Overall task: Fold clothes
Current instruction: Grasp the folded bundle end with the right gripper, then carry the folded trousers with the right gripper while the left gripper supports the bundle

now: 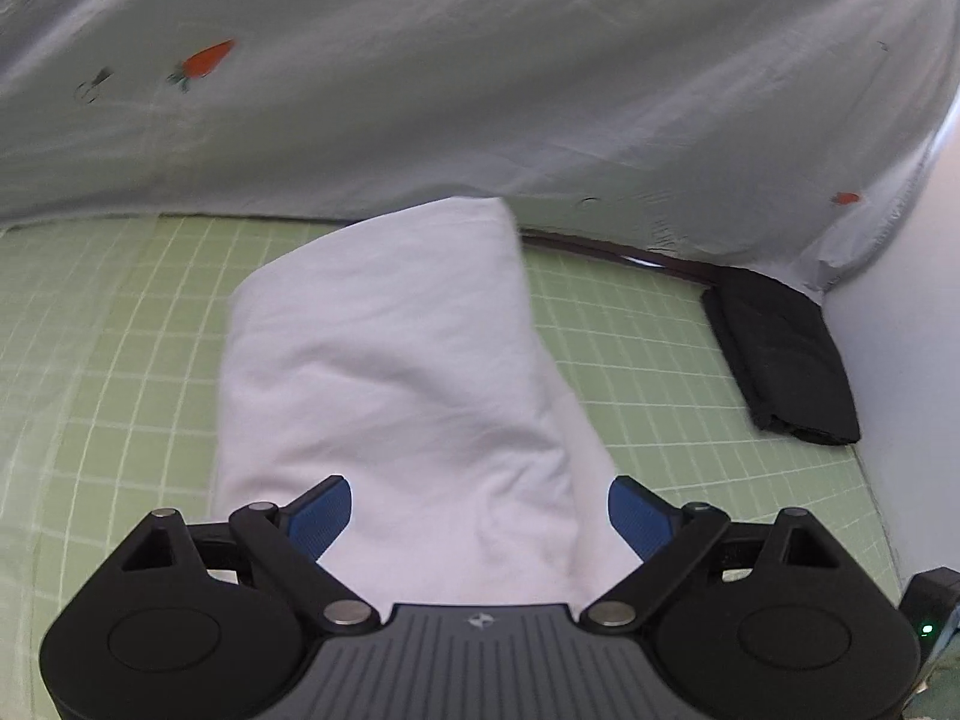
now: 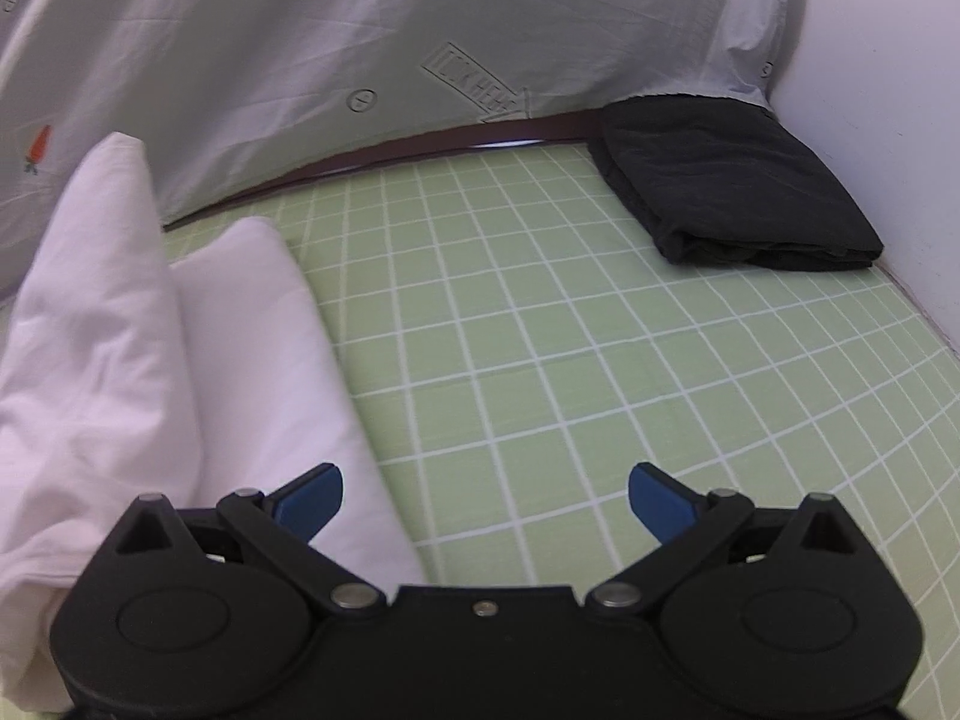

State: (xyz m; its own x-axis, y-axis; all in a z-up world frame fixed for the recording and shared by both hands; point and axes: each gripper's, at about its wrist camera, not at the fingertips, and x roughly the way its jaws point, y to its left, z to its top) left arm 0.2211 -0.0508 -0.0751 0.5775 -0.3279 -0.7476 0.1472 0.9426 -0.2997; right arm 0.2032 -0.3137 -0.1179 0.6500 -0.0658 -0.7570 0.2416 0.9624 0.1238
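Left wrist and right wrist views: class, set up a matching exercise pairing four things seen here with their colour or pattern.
Things:
1. folded garment between the left gripper fingers
2. folded garment by the wall
3. bed sheet
4. hanging cloth

Descriptions:
A. green with white grid
B. pale grey with small carrots
C. white
D. black

Pairs: 1-C, 2-D, 3-A, 4-B

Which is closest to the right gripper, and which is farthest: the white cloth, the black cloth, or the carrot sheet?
From the right gripper, in its own view:
1. White cloth, left, beside the left finger.
2. Black cloth, far right, by the wall.
3. Carrot sheet, hanging at the back.
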